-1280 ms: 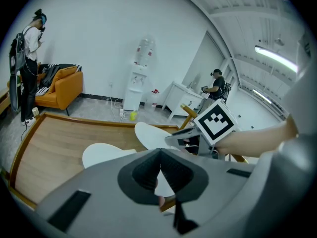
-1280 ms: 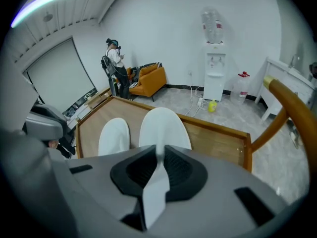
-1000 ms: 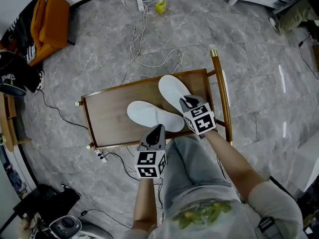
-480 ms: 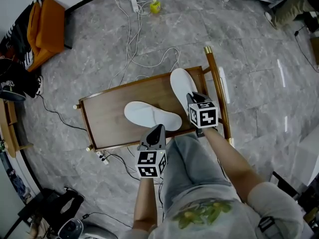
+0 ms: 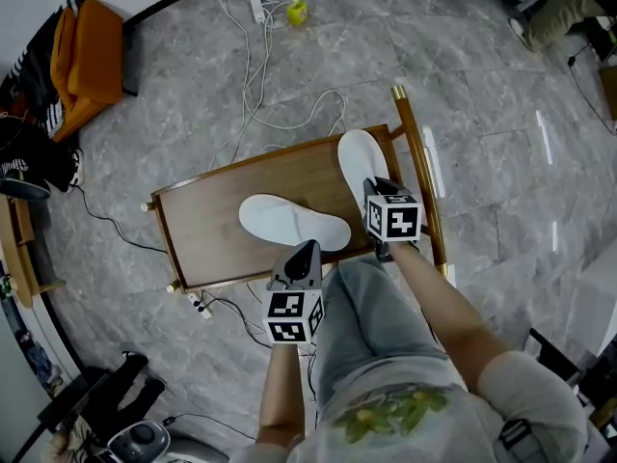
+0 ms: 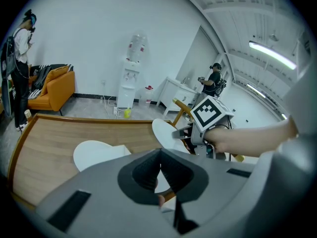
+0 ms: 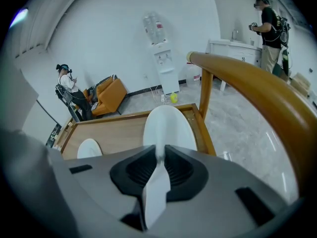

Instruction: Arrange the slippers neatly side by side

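I had my right tool [image 7: 159, 155] pinched on the heel edge of a flat white fabric slipper [image 5: 359, 157] at the brown wooden counter's [image 5: 207, 220] right side. The matching slipper [image 5: 289, 222] lay mid-counter. My left tool [image 6: 159, 157] was closed and empty.

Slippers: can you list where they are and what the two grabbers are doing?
Table: wooden table, raised rim
Middle slipper: white, lying flat across the table
End slipper: white, by the table's right end, angled to the other
Right gripper: jaws shut on the end slipper's edge
Left gripper: jaws together, empty, near the front rim
Side by side: not yet
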Available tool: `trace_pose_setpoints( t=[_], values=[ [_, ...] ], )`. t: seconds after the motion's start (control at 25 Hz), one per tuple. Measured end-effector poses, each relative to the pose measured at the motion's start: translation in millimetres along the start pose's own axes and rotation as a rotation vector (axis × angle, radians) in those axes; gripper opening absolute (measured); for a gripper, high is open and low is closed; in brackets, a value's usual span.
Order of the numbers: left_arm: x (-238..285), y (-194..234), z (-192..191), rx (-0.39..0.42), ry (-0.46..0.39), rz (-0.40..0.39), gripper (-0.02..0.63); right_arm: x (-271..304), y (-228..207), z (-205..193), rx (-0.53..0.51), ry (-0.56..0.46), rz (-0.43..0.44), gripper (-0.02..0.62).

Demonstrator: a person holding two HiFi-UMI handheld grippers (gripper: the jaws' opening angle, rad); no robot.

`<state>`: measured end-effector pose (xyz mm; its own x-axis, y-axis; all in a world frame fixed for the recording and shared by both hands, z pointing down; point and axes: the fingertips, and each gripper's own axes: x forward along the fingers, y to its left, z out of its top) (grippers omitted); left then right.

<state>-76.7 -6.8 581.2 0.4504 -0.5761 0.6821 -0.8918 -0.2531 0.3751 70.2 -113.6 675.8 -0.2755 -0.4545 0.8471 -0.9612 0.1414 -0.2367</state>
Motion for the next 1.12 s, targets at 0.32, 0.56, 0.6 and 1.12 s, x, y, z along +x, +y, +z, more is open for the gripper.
trace_pose_setpoints(
  t=[0.32,0.56,0.6,1.12],
  values=[
    [-0.4,-1.9,-2.7,0.001,0.004,0.002,0.015,-3.3,2.1,4.8,-0.015,-0.036,0.020,0.117],
    [-2.0,-2.2,-2.3,0.001,-0.001,0.004,0.015,-18.1,12.7,16.4,-0.150,-0.118,0.022,0.196],
    [-2.4,-2.0,-2.6,0.001,-0.001,0.005,0.014,-21.0,16.6,18.6,-0.189,-0.132,0.025,0.210],
    [-8.2,-1.3,-7.9,-0.013,-0.003,0.026,0.015,-33.3,99.7,15.5,-0.468,-0.173,0.321,0.225]
  ],
)
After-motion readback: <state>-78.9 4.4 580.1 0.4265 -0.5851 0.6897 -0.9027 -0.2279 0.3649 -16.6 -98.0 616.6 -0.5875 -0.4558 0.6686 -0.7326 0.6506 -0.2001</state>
